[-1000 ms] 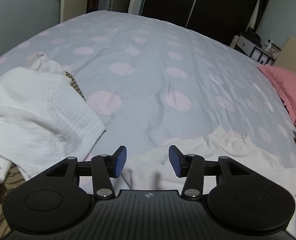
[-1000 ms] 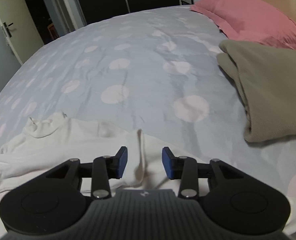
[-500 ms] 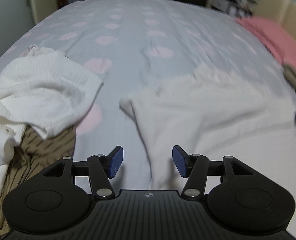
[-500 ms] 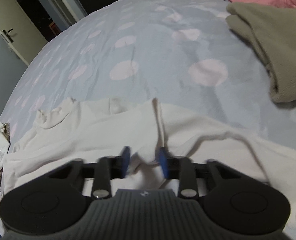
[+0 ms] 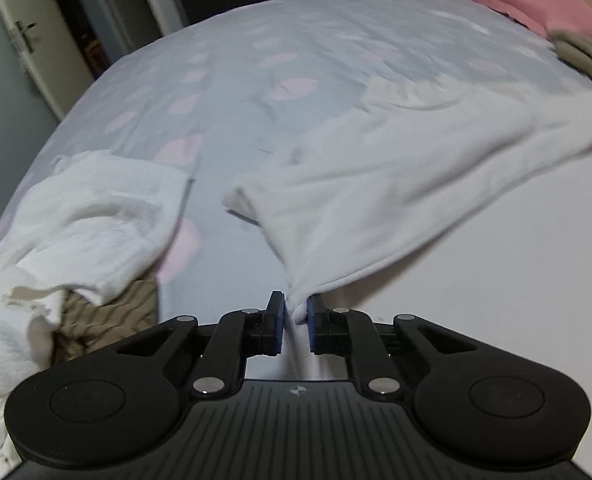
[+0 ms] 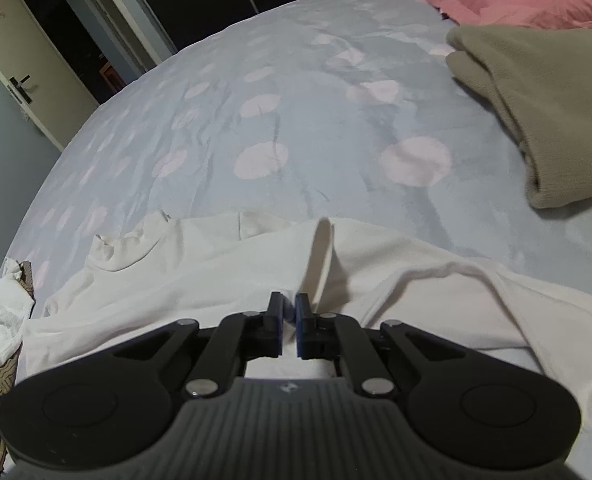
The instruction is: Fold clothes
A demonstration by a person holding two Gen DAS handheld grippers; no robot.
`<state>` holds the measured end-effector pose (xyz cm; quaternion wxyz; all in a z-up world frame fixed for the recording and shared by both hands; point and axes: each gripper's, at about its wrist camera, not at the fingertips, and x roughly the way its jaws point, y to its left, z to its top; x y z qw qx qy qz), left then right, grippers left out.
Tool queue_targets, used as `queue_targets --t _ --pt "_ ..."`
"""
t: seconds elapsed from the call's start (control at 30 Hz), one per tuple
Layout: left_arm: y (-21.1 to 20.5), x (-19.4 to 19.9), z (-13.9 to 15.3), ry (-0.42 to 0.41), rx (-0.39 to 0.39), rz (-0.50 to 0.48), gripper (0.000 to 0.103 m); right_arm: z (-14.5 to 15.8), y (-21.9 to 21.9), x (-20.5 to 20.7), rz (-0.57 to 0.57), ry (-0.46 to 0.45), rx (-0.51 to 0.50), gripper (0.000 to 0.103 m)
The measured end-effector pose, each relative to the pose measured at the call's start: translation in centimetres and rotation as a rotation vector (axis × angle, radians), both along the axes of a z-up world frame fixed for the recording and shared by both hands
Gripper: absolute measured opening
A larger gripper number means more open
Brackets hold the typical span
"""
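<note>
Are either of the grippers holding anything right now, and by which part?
Both hold the white long-sleeved top: left gripper pinches a bunched edge, right gripper a raised fold mid-cloth.

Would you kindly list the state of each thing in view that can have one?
Left gripper: shut on a corner of the white top.
Right gripper: shut on a fold of the white top.
White top: spread out, wrinkled, partly lifted.
Olive garment: folded.
White textured cloth: crumpled.
Door: open.

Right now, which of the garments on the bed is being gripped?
The smooth cream top, pinched by both grippers; the crinkled white one and the folded olive one lie untouched.
</note>
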<state>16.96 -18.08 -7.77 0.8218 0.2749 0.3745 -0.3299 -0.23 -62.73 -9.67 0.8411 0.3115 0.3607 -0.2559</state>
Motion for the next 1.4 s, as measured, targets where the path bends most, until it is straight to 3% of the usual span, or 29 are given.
queue_targets --t 0.2,0.37,0.53,0.73,0.97,1.13,1.23,1.4 --pt "0.3 0.6 -0.6 0.016 0.025 0.025 0.009 0.0 0.6 -0.9 -0.017 0.031 -0.012 0.006" --pt "0.5 1.1 -1.2 0.033 0.048 0.044 0.013 -2.2 0.3 -1.1 -0.013 0.082 0.016 0.006" --pt "0.4 0.9 -0.2 0.067 0.028 0.085 0.021 -1.3 -0.5 -2.5 -0.049 0.079 0.04 0.02" --pt "-0.7 -0.5 2.9 0.083 -0.079 0.118 0.046 1.6 -2.9 -7.8 -0.176 0.046 0.011 0.031" --pt "-2.8 -3.7 5.6 0.14 -0.194 0.057 0.056 4.5 -4.4 -15.6 -0.331 0.005 -0.055 0.041" --pt "-3.9 -6.6 5.7 0.121 -0.166 0.0 0.056 5.1 -4.5 -20.7 -0.414 0.027 -0.109 0.042" --pt "-4.2 -7.6 5.7 0.134 -0.174 -0.01 0.056 4.8 -4.8 -23.3 -0.47 0.014 -0.09 0.042" --pt "-4.5 -8.7 5.9 0.139 -0.186 -0.017 0.056 3.8 -5.5 -25.0 -0.524 0.028 -0.089 0.042"
